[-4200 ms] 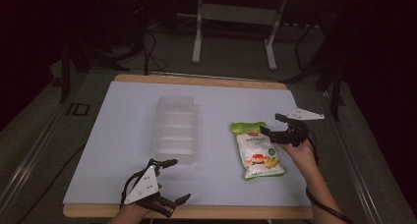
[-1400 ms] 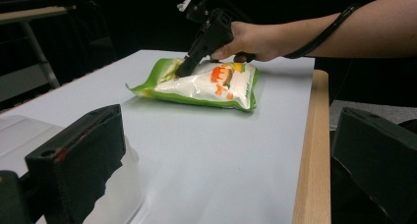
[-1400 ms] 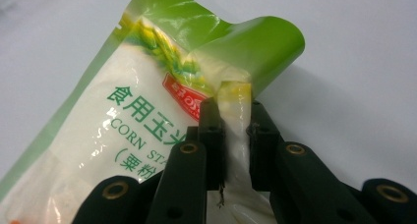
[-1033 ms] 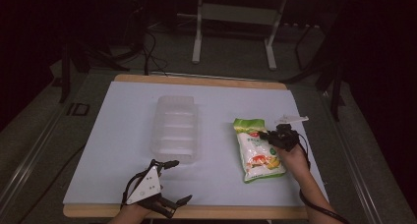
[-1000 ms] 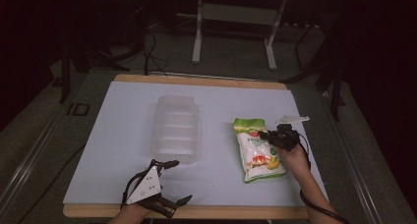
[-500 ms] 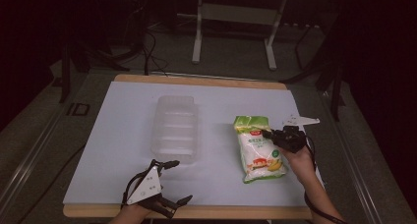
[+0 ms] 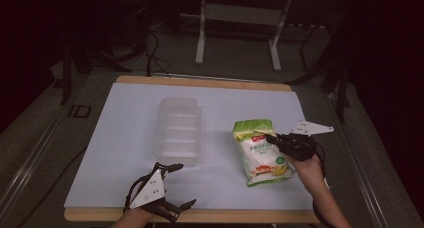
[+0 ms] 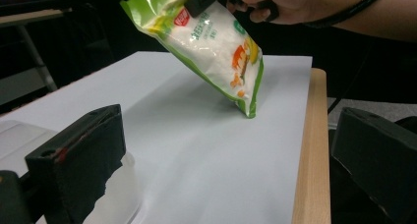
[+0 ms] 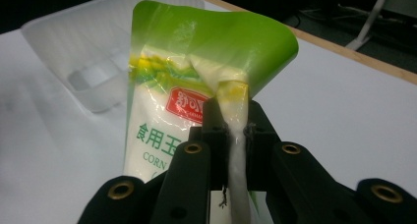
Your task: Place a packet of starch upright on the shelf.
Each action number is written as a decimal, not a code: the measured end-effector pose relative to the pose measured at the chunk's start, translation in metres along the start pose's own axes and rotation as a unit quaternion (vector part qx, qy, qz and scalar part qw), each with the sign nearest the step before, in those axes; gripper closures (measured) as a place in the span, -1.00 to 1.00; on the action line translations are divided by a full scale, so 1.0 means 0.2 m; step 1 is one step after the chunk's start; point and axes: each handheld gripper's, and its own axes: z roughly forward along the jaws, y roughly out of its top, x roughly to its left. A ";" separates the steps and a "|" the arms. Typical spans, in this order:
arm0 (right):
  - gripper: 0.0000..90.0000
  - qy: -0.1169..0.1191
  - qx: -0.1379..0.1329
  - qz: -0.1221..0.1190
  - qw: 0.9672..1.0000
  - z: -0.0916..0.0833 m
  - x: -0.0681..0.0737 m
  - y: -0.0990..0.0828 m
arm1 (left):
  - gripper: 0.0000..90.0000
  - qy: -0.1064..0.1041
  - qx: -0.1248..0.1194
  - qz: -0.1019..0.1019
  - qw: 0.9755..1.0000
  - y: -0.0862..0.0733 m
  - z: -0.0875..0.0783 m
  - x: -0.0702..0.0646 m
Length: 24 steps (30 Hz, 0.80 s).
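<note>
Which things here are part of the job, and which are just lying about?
In the job, as far as I can judge:
- bag, pinched in the right tongs, one corner on the table
- tub, the likely target

Not in use:
- left tongs, open, idle at the near edge
- stand behind the table

I see a glossy plastic pouch (image 9: 196, 76), a translucent plastic tray (image 7: 178, 130) beside it, a matt white table (image 7: 125, 138) with a wooden edge (image 8: 309, 150).
</note>
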 end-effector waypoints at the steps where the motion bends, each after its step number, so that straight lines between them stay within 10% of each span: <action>1: 0.85 0.002 -0.002 -0.001 1.000 -0.01 0.01 0.00 | -1.00 0.003 0.002 0.001 1.000 0.00 0.00 0.00; 24: 0.88 0.024 -0.072 -0.032 0.997 -0.12 0.18 0.18 | -1.00 0.027 0.004 -0.059 0.998 0.06 0.00 0.06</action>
